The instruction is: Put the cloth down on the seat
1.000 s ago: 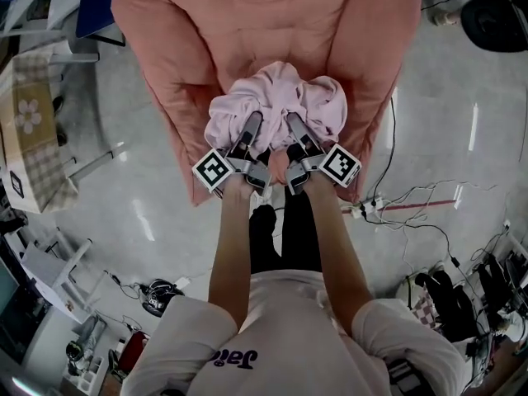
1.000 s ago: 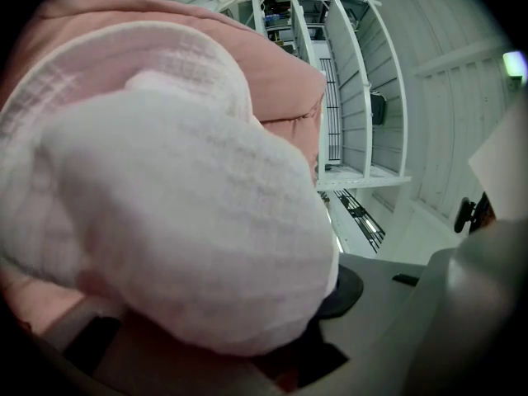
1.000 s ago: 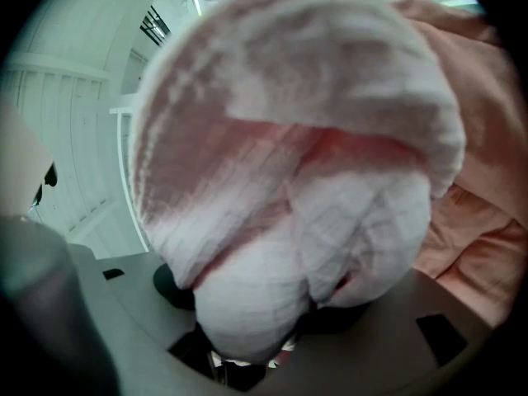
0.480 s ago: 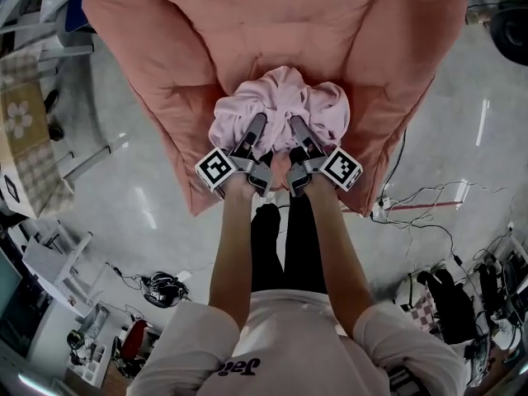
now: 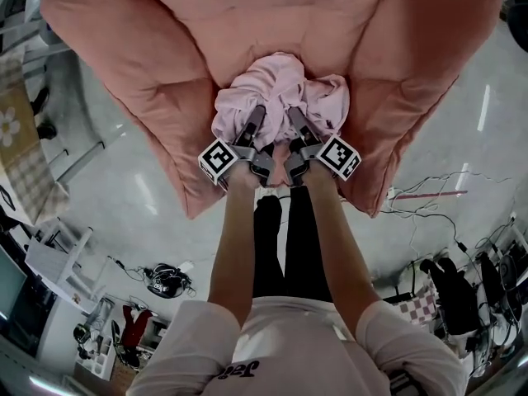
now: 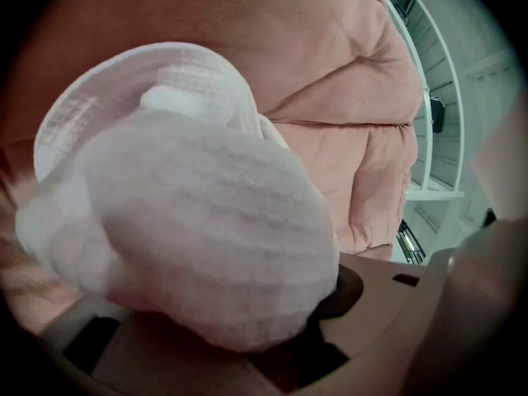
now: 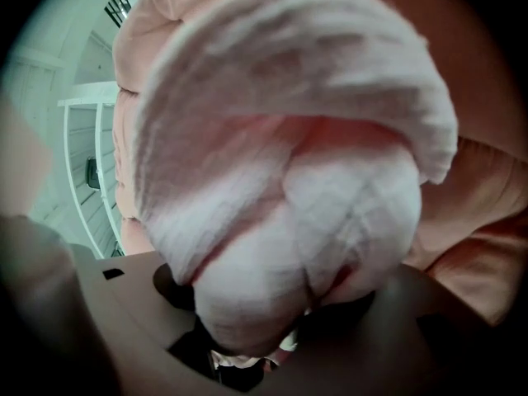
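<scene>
**Cloth [image 5: 280, 93] gripped in both jaws above the seat: the release is the risk**

My left gripper [image 5: 256, 110] has its jaws partway apart, clamped on a thick wad of the pale pink cloth that fills its whole view. My right gripper [image 5: 291, 114], just beside it, has wider jaws packed with another fat fold. The bundle hangs over the middle of the seat [image 5: 157, 64], between its two padded arms and nearer the front edge than the back. I cannot tell whether its underside touches the cushion yet.

If I open too high, I expect the heap to drop, roll toward the front edge and slide onto the floor [image 5: 148, 196] by my legs. If the left side lets go before the right, the weight would swing across and pull the bundle crooked against the right arm. The loose weave could also catch on my pads. Backing out then would drag the cloth off the seat with me.
</scene>
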### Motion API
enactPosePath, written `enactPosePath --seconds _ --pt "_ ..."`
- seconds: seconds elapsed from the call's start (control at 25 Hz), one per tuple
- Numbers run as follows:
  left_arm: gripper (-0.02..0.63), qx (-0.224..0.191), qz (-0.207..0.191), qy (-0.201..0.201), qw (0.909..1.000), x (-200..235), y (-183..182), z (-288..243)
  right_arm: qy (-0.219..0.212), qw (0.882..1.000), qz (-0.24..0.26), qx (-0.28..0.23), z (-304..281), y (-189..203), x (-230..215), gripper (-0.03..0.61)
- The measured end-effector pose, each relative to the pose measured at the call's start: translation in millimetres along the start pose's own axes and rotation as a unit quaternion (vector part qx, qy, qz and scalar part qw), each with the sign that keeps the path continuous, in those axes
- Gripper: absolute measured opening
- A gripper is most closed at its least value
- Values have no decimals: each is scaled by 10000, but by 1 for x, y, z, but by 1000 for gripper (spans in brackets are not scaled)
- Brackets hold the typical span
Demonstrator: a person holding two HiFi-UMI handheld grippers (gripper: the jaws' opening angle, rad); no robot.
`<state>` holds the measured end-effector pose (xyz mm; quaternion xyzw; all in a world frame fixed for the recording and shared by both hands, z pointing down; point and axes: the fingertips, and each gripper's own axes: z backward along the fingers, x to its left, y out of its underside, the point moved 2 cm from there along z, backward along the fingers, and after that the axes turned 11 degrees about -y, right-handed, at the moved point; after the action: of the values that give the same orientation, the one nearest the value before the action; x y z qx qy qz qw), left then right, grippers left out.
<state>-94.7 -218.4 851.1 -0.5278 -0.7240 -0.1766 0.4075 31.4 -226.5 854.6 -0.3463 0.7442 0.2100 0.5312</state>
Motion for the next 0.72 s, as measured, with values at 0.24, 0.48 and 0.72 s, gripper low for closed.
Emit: enactPosePath --seconds 0.24,0.48,0.72 --pt "201 19 -161 -462 9988 33 -2 -18 339 9994 53 -12 -5 0 -35 284" --pt "210 -86 -459 -859 9952 68 3 -36 809 9965 179 68 -6 -3 -70 299" --pt "219 -167 -795 -1001 9917 80 -3 -47 917 9943 513 179 -13 -2 -85 307"
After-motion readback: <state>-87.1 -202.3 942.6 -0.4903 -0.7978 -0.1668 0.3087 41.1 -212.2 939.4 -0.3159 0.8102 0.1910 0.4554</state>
